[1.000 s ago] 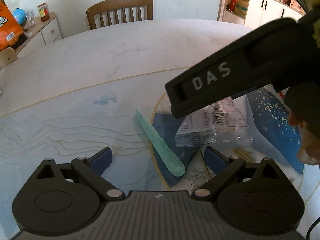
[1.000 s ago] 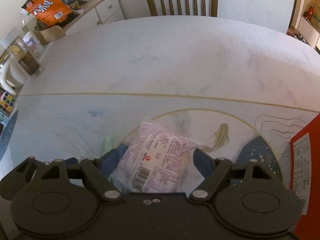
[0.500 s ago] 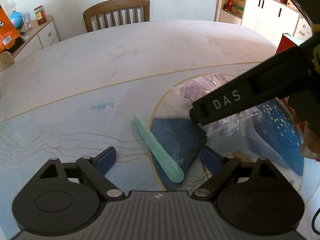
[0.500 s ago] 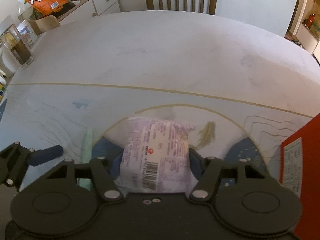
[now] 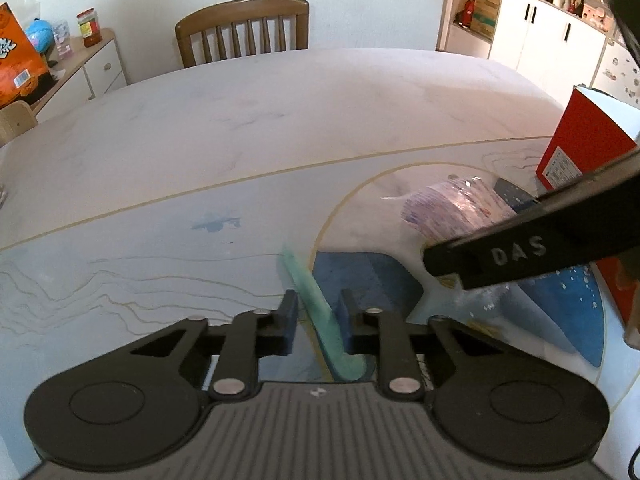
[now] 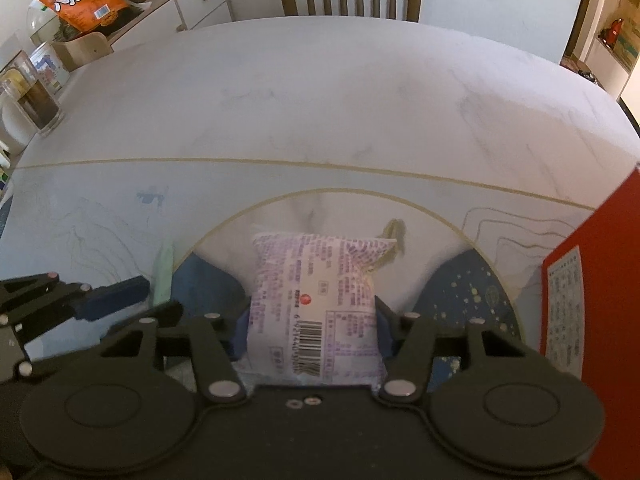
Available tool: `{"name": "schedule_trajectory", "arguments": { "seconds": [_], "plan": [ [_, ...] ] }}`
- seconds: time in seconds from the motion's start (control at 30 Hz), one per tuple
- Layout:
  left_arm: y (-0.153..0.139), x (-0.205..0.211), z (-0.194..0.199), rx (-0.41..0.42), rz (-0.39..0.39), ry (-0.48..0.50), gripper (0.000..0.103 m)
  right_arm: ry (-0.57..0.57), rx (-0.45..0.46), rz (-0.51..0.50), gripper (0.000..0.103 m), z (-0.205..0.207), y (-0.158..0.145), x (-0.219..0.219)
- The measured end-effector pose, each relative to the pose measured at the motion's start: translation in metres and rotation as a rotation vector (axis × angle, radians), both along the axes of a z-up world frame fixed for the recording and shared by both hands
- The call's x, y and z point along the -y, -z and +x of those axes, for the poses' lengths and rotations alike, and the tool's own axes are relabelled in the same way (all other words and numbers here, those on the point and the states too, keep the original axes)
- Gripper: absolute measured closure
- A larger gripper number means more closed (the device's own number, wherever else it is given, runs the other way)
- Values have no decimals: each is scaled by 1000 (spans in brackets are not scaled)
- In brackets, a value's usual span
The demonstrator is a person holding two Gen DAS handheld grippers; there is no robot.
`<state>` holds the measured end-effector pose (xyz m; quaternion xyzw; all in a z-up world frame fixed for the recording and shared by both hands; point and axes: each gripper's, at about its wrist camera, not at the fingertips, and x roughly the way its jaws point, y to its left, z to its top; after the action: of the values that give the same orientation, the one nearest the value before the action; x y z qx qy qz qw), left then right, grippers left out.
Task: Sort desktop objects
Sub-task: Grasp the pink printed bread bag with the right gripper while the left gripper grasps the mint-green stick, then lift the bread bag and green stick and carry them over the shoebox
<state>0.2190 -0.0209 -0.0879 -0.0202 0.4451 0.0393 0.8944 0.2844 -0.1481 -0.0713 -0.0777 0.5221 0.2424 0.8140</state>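
My left gripper (image 5: 318,314) has its jaws closed in on a flat mint-green stick (image 5: 316,308) that lies on the patterned table mat (image 5: 160,264); the right pad touches it, a narrow gap shows on the left. My right gripper (image 6: 311,326) is shut on a clear snack packet with purple print and a barcode (image 6: 316,292). The packet also shows in the left wrist view (image 5: 452,212), under the right gripper's black body. The left gripper's fingers (image 6: 112,294) appear at the left of the right wrist view, next to the green stick (image 6: 162,268).
A red box (image 6: 592,300) stands on the mat at the right, close to my right gripper; it also shows in the left wrist view (image 5: 584,148). A wooden chair (image 5: 244,30) is behind the table. A glass jar (image 6: 38,110) stands at the far left edge.
My left gripper's jaws closed from wide open around the green stick. My right gripper closed on the packet and turned it straight, moving right away from the left gripper.
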Motion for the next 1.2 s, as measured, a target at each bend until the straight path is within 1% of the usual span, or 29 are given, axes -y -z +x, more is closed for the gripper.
{"name": "schedule_trajectory", "arguments": {
  "seconds": [0.07, 0.27, 0.53, 0.77, 1.2],
  "plan": [
    [-1, -2, 2, -6, -9, -2, 91, 2, -6, 5, 48, -2, -2, 4],
    [-3, -7, 4, -27, -41, -8, 92, 13, -19, 11, 49, -11, -5, 12],
    [-5, -8, 0, -40, -50, -3, 92, 25, -9, 15, 50, -22, -15, 19],
    [-12, -6, -10, -24, -58, 5, 92, 32, 5, 34, 50, -31, -28, 23],
    [-41, 7, -31, 25, -70, 33, 92, 50, 38, 86, 51, -57, -61, 47]
  ]
}}
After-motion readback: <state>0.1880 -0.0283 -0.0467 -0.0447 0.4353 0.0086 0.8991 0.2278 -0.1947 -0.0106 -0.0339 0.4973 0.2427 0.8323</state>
